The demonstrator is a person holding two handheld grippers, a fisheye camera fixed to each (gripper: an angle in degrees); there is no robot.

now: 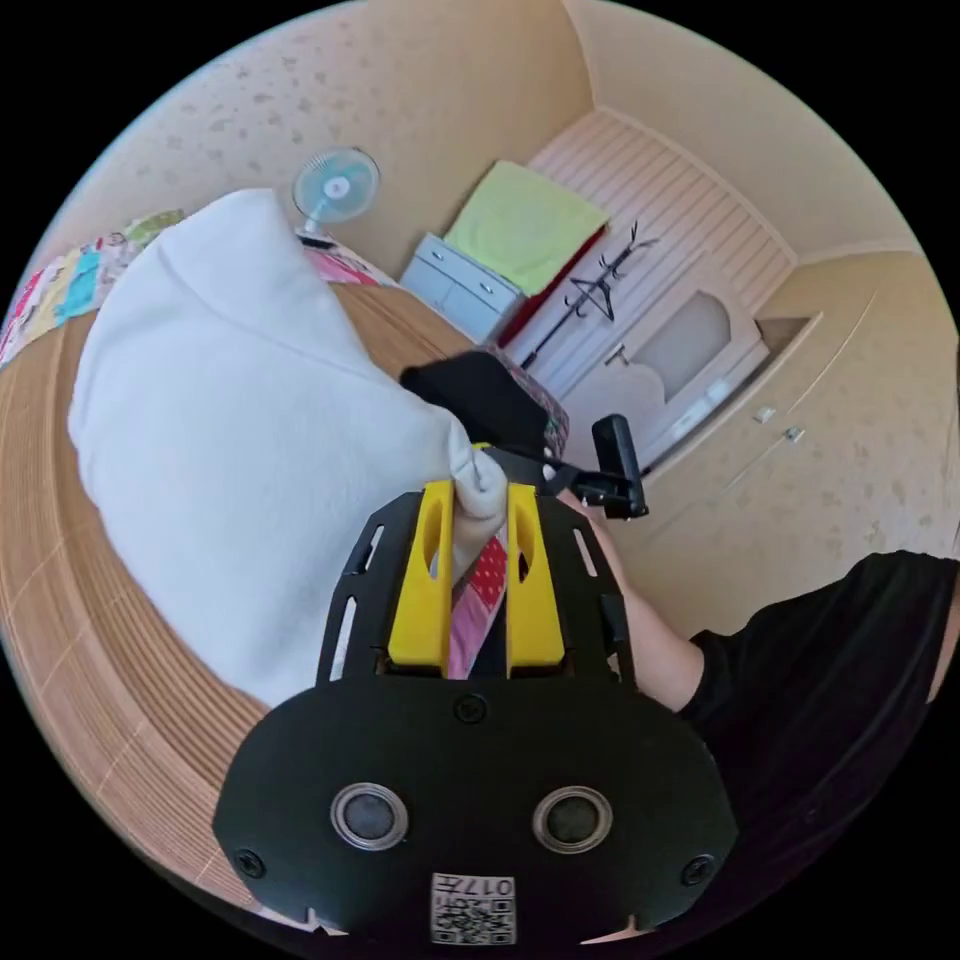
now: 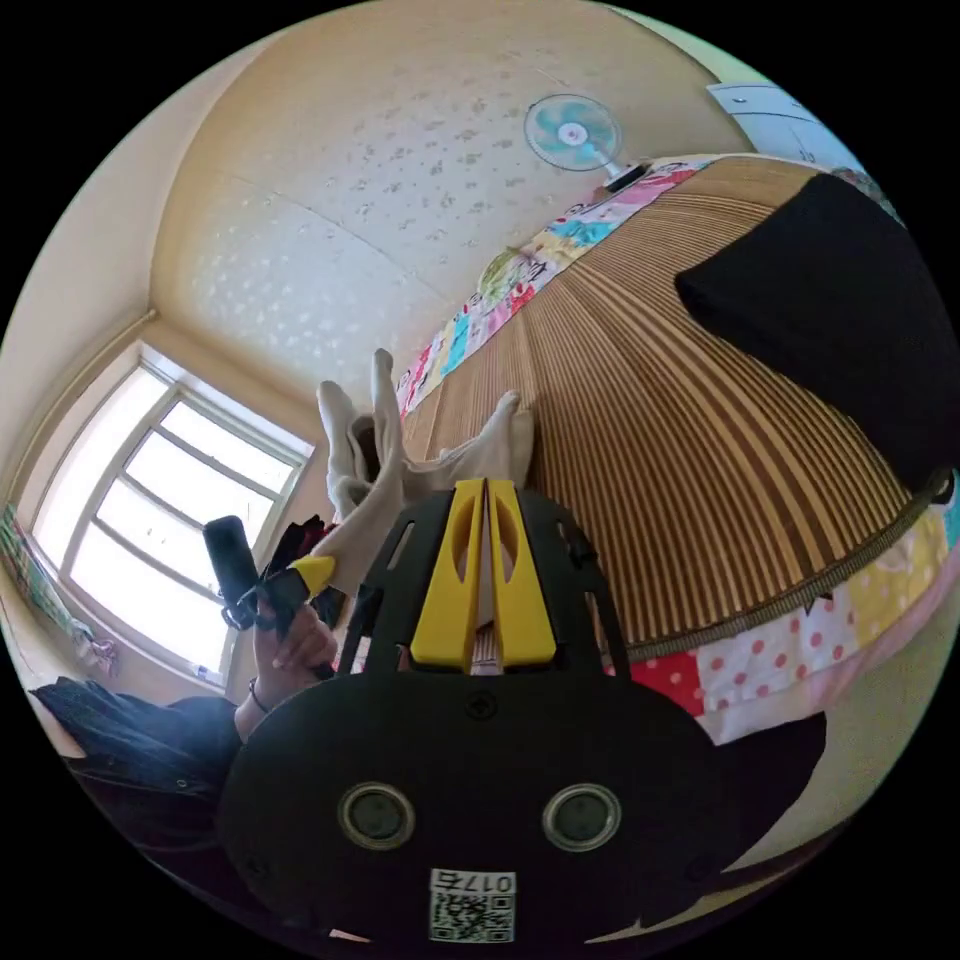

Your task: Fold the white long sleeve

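Observation:
The white long sleeve (image 1: 230, 430) lies bulky on a striped bamboo mat (image 1: 60, 560) in the left gripper view. One bunched corner of it sits between the yellow jaws of my left gripper (image 1: 478, 492), which is shut on it. In the right gripper view the white long sleeve (image 2: 365, 480) hangs lifted and crumpled above the mat (image 2: 650, 450). My right gripper (image 2: 485, 487) is shut on a thin edge of it. The left gripper (image 2: 300, 575), held by a hand, shows at lower left with cloth at its tip. The right gripper (image 1: 615, 465) shows just beyond the left jaws.
A folded black garment (image 2: 840, 300) rests on the mat to the right, also visible as the black garment (image 1: 480, 390). A patchwork sheet (image 2: 800, 640) edges the bed. A fan (image 2: 570, 135), a window (image 2: 170, 500), a coat stand (image 1: 590, 290) and a person's black sleeve (image 1: 830, 660) surround it.

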